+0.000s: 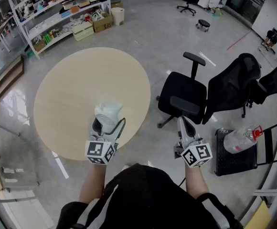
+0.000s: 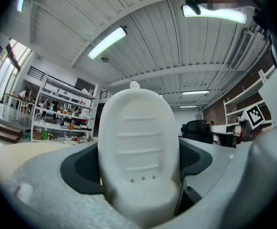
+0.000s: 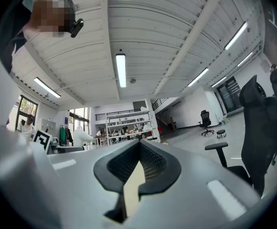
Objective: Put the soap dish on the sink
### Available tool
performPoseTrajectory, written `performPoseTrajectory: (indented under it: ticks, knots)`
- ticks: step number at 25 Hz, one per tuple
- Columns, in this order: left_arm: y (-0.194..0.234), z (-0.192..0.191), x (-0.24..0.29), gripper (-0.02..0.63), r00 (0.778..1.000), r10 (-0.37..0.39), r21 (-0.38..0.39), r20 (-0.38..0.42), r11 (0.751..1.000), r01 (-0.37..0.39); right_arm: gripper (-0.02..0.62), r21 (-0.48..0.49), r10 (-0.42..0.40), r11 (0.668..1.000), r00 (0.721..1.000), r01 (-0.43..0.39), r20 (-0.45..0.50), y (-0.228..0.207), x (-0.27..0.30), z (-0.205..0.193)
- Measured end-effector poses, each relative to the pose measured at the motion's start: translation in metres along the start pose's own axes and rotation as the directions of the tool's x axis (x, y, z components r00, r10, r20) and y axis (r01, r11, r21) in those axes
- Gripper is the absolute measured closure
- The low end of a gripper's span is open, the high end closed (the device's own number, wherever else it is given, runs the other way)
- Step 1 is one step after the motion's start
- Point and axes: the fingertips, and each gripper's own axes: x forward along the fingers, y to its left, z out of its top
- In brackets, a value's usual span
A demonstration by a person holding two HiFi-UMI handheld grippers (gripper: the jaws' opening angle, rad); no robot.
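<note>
- Two hand-held grippers point forward side by side, well apart from each other.
- The left gripper (image 1: pixel 108 126) is clamped on a white soap dish (image 2: pixel 138 151).
- The dish stands upright between its jaws, with its ribbed face and three small drain holes towards that gripper's camera.
- Below and ahead of the left gripper lies a round, pale wooden table (image 1: pixel 76 92).
- The right gripper (image 1: pixel 184 123) has its jaws closed together with nothing between them.
- Just ahead of the right gripper stands a black office chair (image 1: pixel 182 98).
</note>
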Motion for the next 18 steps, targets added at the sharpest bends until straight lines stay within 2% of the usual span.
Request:
performPoseTrajectory:
  ticks: [8,18]
  knots:
    - [-0.014,-0.008,0.001,0.152,1.0,-0.023,-0.035,-0.013,0.999,0.023,0.592,0.002,-0.007,1.0,1.0,0.007,-0.022,-0.005,-0.009,-0.005]
    - [-0.025,-0.006,0.007,0.152,0.998,-0.066,-0.035,-0.013,0.997,0.065,0.591,-0.014,-0.031,0.999,0.998,0.03,-0.06,-0.009,-0.02,-0.012]
